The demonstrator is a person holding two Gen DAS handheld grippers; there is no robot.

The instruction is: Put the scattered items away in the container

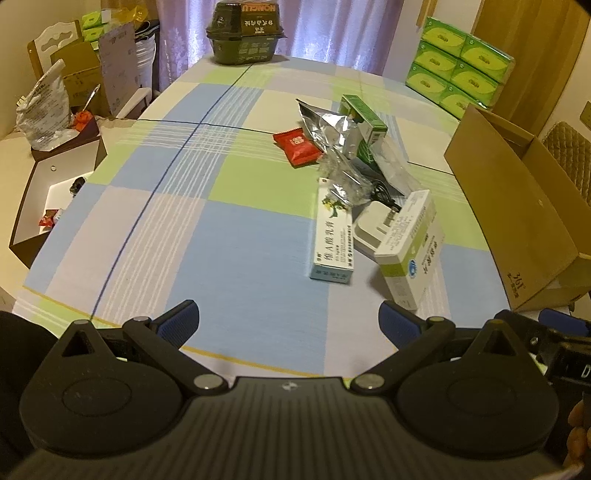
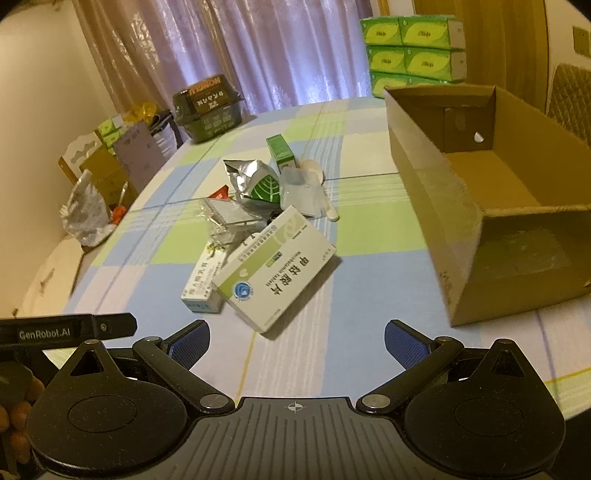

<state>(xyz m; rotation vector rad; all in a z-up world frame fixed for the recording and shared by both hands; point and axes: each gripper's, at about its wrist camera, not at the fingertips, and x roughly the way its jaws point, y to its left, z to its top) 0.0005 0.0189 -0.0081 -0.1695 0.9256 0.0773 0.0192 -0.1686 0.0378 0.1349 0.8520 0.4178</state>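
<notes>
Left wrist view: the left gripper (image 1: 288, 321) fills the lower edge of the frame, its blue-padded fingers (image 1: 179, 321) spread wide and holding nothing, above a checked tablecloth (image 1: 221, 240). The scattered items lie in a pile right of centre: a long white ointment box (image 1: 334, 236), a white-and-green tablet box (image 1: 410, 251) tilted against a white charger (image 1: 376, 225), a crumpled silver foil pouch (image 1: 332, 129), a red sachet (image 1: 297, 146) and a small green box (image 1: 364, 118). The open cardboard box (image 1: 517, 206) stands at the right edge, just beside the pile. A dark green tub (image 1: 243, 33) sits at the top centre, with stacked green tissue packs (image 1: 458, 74) at the upper right.

Right wrist view: the right gripper (image 2: 297, 339) occupies the lower edge, its fingers (image 2: 404, 343) likewise spread wide and empty. The tablet box (image 2: 277, 273) lies at centre, resting partly on the ointment box (image 2: 205, 284). The foil pouch (image 2: 251, 177) and a white plastic spoon (image 2: 325, 192) lie beyond. The cardboard box (image 2: 436, 206) fills the right of the frame; its visible interior holds nothing.
</notes>
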